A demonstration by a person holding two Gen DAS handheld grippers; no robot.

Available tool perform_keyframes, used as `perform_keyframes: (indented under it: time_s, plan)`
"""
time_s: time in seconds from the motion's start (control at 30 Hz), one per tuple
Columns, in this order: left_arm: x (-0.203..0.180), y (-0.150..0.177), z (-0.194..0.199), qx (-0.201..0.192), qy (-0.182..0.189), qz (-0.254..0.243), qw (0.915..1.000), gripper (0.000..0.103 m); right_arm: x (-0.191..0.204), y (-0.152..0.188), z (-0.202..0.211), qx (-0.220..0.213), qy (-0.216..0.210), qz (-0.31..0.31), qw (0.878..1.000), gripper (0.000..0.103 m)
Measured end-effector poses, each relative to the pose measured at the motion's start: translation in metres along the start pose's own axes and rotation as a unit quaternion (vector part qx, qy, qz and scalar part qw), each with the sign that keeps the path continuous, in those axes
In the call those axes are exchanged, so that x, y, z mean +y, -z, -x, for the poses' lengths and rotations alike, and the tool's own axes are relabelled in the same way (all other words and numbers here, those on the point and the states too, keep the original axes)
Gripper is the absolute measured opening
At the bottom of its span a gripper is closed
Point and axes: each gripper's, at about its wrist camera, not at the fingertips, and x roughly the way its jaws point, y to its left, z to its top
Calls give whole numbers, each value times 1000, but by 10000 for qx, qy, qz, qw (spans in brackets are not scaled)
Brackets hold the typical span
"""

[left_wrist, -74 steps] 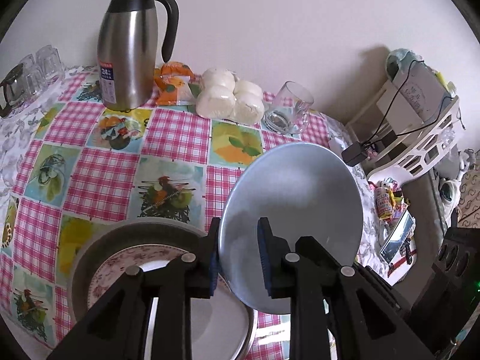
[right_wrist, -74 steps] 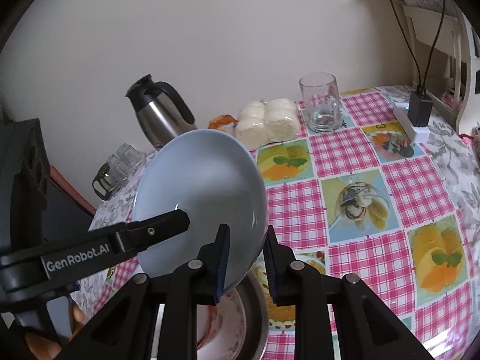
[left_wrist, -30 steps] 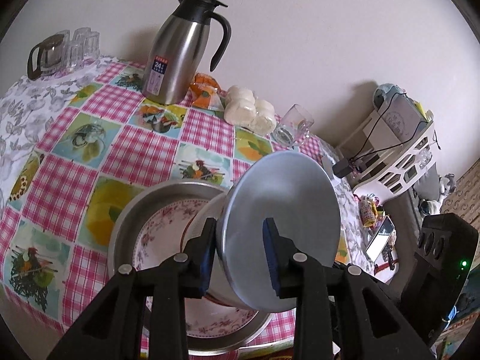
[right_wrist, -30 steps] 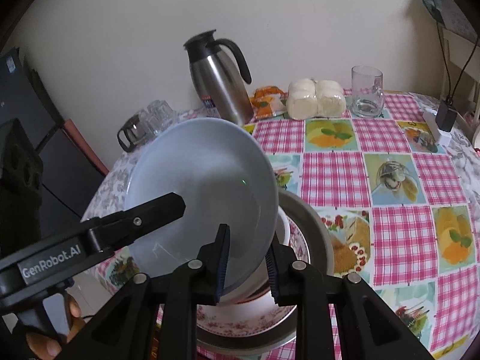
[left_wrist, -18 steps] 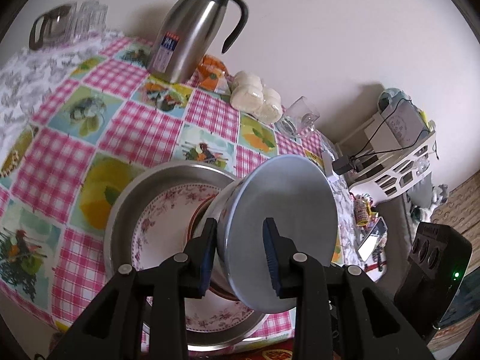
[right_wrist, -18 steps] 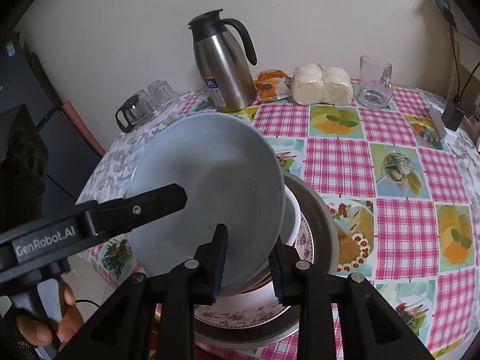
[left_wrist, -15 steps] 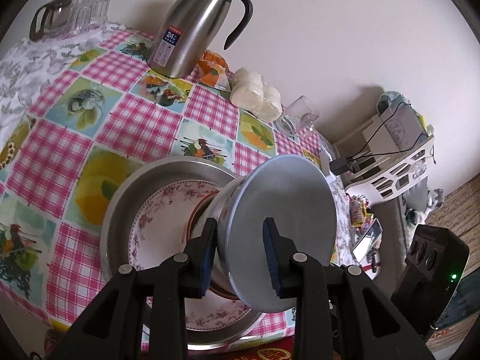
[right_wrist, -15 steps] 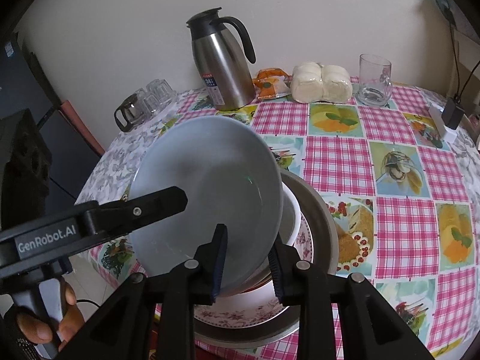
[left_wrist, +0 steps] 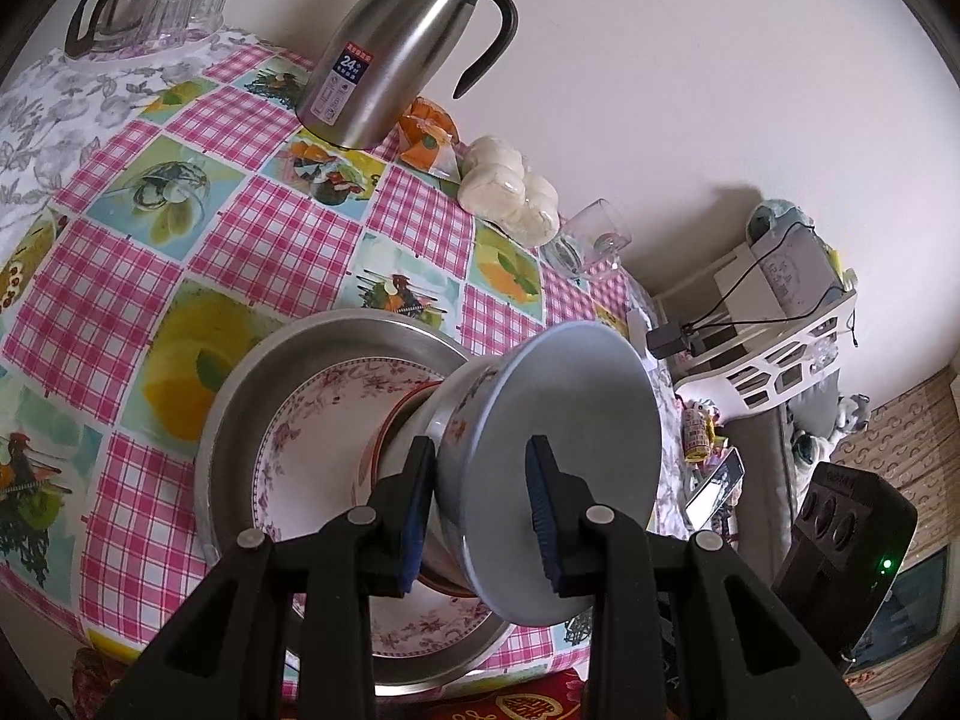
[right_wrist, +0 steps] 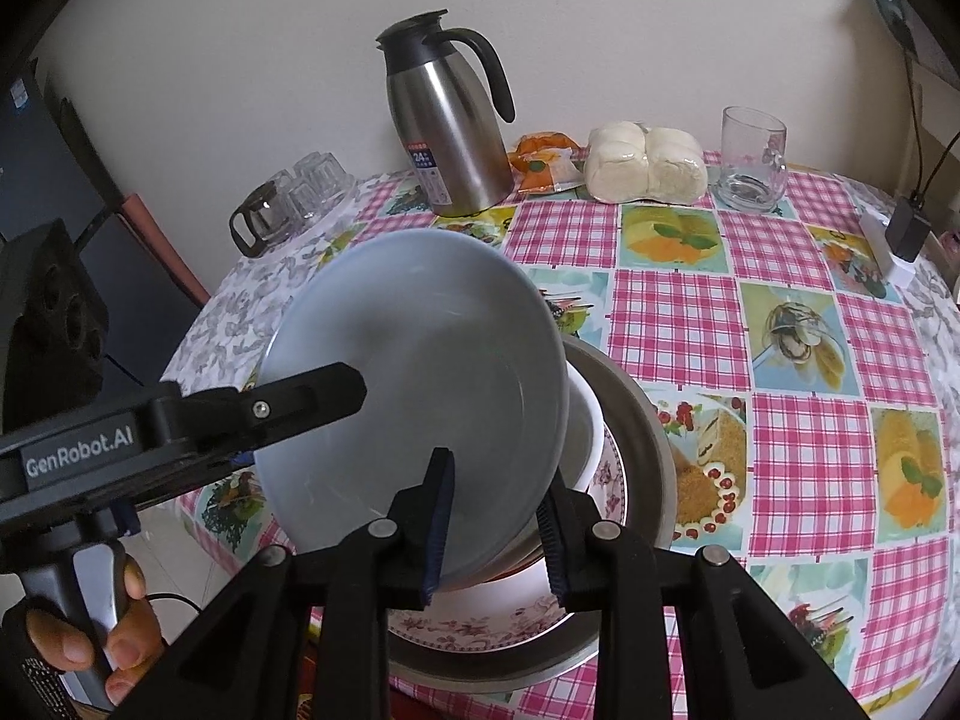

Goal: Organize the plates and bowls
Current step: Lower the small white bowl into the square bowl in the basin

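A pale blue-grey deep plate (right_wrist: 414, 372) is held tilted between both grippers, over a stack on the checked tablecloth. Its underside (left_wrist: 570, 432) rests against a white flowered bowl (left_wrist: 456, 414). That bowl stands on a pink-flowered plate (left_wrist: 312, 432) inside a round metal basin (left_wrist: 252, 384). My left gripper (left_wrist: 480, 510) is shut on the blue plate's near rim. Its upper finger (right_wrist: 300, 402) lies across the plate's inside. My right gripper (right_wrist: 495, 525) is shut on the opposite rim, one pad inside and one behind. The bowl's white rim (right_wrist: 585, 420) shows past the plate.
At the back stand a steel thermos jug (right_wrist: 450, 132), an orange snack pack (right_wrist: 543, 165), bagged white buns (right_wrist: 645, 165) and a glass mug (right_wrist: 750, 159). Glass teapot and cups (right_wrist: 288, 198) sit back left, a charger (right_wrist: 909, 234) at the right edge. A hand (right_wrist: 120, 642) grips the left handle.
The blue plate has come down and over the basin until it leans on the white bowl. The right jaws stand slightly wider than a second ago.
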Motion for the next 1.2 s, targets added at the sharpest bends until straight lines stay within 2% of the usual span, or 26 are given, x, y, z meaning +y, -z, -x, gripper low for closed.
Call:
perform_keyframes:
  time_s: [0.43,0.73,0.77,1.2]
  plan:
    - [-1,1,2,28,10,26,10000,31,-2,0,0,44,-14,3,10000,31]
    - [0,1,4,-66,-50,60,9999,31,-5,0,1,17,6,-89,10000,31]
    - [0,1,5,-84,-40,55,9999,31,-5,-1,1,15,18,-109,9999,34]
    - [-2,1,13,-244,55,50,9997,31,-5,-2,4,-48,136,-78,9999,35]
